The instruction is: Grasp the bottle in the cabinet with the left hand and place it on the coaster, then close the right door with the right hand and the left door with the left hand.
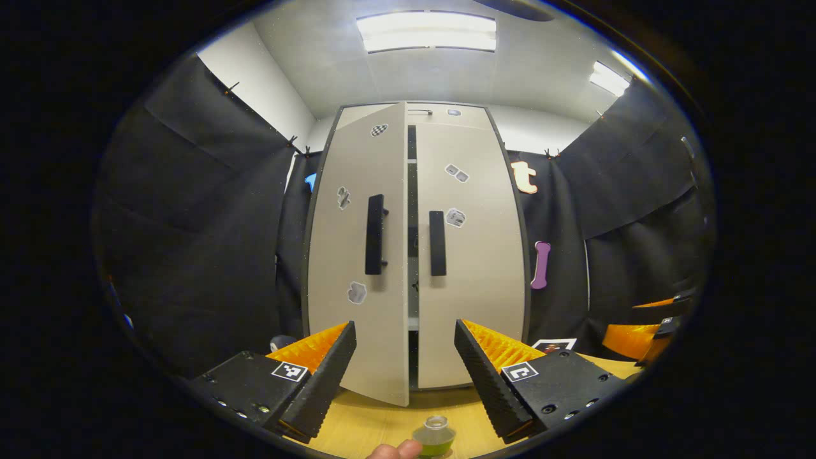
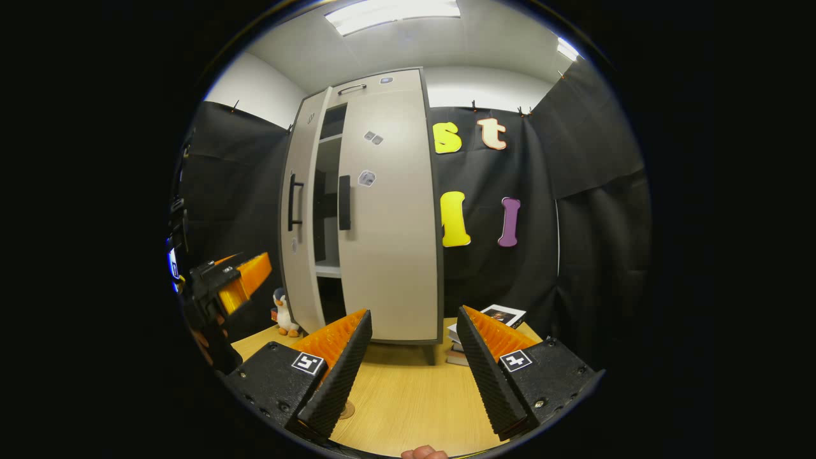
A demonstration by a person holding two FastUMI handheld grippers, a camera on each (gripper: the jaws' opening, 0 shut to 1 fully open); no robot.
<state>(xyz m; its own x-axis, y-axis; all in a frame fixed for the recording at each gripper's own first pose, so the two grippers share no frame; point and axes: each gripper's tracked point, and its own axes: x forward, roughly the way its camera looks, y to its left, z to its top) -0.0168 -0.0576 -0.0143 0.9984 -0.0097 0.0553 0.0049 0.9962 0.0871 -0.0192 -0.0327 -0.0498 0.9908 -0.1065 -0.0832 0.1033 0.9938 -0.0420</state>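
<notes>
Beige right door [image 1: 468, 255] looks closed; the bottle [image 1: 434, 435] stands out on the table [image 2: 408, 395]. Left door [image 1: 360, 255] remains ajar. Both grippers' jaws gape, empty.

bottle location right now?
In the left gripper view the bottle stands on the wooden table at the bottom edge, between the open left gripper fingers, in front of the cabinet.

the wooden table [image 2: 408, 395] carries the cabinet [image 2: 389, 255], a bottle [image 1: 434, 437], a toy penguin [image 2: 284, 312] and stacked books [image 2: 488, 325]
</notes>
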